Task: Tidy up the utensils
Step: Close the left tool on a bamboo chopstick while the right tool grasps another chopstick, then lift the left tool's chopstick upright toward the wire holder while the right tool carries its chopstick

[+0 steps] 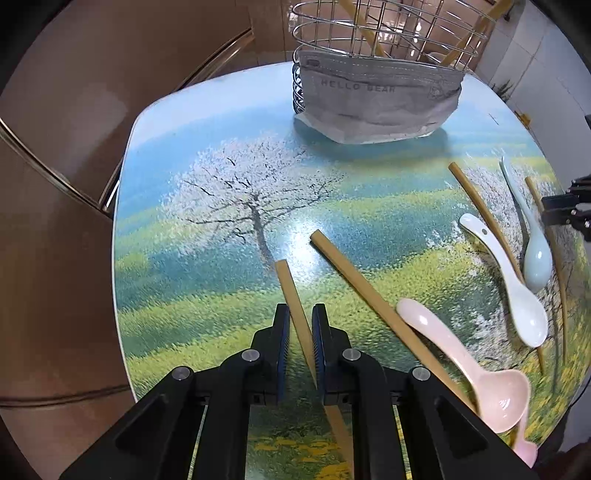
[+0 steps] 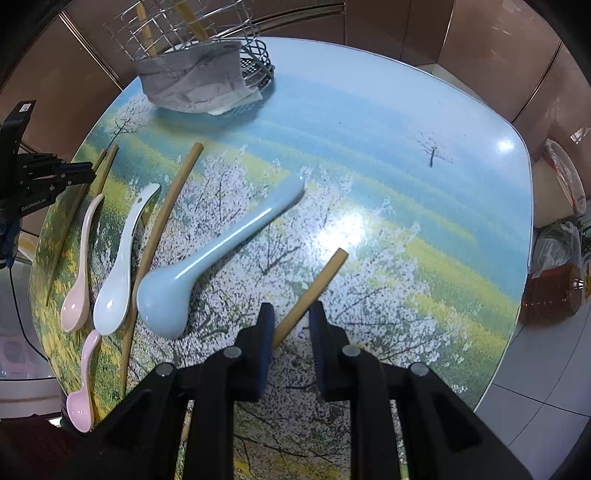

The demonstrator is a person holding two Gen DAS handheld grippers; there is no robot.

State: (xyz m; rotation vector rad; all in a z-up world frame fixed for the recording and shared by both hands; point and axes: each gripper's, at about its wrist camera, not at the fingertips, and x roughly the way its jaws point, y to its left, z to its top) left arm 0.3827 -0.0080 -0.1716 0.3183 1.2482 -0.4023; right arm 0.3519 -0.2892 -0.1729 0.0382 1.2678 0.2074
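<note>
Wire basket [image 1: 391, 33] at twelve o'clock holds two chopsticks [image 1: 364, 27]; left gripper [image 1: 300, 332] pinches chopstick [image 1: 295, 306], right gripper [image 2: 291, 332] spread around another [image 2: 314, 291]

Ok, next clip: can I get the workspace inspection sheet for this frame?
Surface: table, glossy landscape print.
Job's things: wire basket holding chopsticks; blue spoon, white spoon, two pink spoons and loose chopsticks on the table.
Clutter: grey cloth draped on the basket.
Grippers: left claw narrowed around left chopstick, grip unclear; right claw open astride right chopstick.
Cables: thin dark lead beside the table.
Surroundings: brown panels, amber bottle on tiled floor.
</note>
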